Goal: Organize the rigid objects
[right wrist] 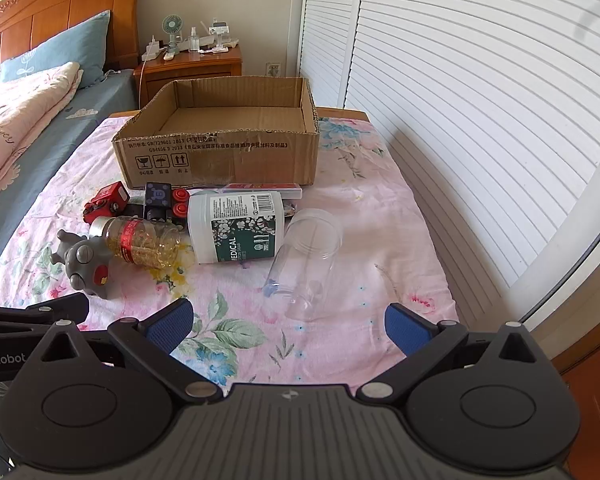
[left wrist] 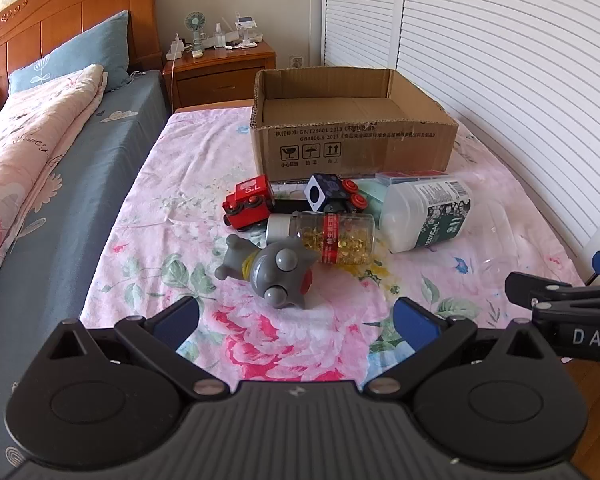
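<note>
Both sets of tongs hang wide apart over the floral pink cloth with nothing between the blue pads: left tongs and right tongs.

The landmark is the open brown cardboard box, shallow, its corrugated edges ragged and its front printed in black. Just in front of it lies the clutter. A grey plastic big-eyed toy figure sprawls nearest the left tongs, touching a clear bottle of golden capsules with a red label and white cap, tipped on its side. Behind them, closer to the box, are a red wooden toy train car and a dark cube-shaped block with red wheels. To the right lies a white tub with a green "MEDICAL" label, and beside it a clear plastic cup on its side, barely readable against the cloth. A flat red-and-white case is mostly hidden behind the tub.
</note>
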`<state>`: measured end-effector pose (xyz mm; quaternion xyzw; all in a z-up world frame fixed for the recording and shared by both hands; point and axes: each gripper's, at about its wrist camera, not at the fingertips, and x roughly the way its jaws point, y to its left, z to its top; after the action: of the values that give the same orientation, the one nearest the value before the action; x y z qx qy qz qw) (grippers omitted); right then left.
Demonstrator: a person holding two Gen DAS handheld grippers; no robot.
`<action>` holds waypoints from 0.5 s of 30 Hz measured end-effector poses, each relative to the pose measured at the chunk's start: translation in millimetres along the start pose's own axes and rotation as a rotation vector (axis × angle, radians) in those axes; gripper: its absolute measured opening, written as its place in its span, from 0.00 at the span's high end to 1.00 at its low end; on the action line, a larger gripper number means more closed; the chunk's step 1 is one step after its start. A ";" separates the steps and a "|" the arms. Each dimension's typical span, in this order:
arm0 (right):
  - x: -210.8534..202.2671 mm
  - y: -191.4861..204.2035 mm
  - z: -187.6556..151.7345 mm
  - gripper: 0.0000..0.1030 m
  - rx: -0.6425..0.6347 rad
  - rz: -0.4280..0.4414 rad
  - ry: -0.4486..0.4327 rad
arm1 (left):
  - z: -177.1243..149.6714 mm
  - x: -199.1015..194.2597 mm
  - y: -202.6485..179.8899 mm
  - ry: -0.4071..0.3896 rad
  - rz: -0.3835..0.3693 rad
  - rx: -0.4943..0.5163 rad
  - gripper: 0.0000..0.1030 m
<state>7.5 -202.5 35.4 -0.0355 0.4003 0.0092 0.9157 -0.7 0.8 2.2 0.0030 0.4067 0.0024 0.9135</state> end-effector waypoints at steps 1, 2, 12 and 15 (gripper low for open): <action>0.8 -0.4 -1.2 0.00 0.000 0.000 0.000 | 0.0 0.2 0.4 0.001 -0.001 -0.001 0.01; 0.6 -0.2 -0.2 0.00 0.000 -0.001 0.000 | -0.1 0.3 0.8 0.001 -0.001 -0.001 0.01; -1.4 -1.0 -0.7 0.00 0.000 0.001 -0.004 | 1.5 -3.4 -1.3 -0.004 0.004 -0.001 0.01; -2.1 -1.0 -1.4 0.00 0.001 0.001 -0.006 | 1.7 -4.5 -1.6 -0.008 0.005 -0.001 0.01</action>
<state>5.1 -203.5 36.0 -0.0350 0.3976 0.0095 0.9168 -2.4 -0.8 6.7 0.0034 0.4029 0.0050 0.9152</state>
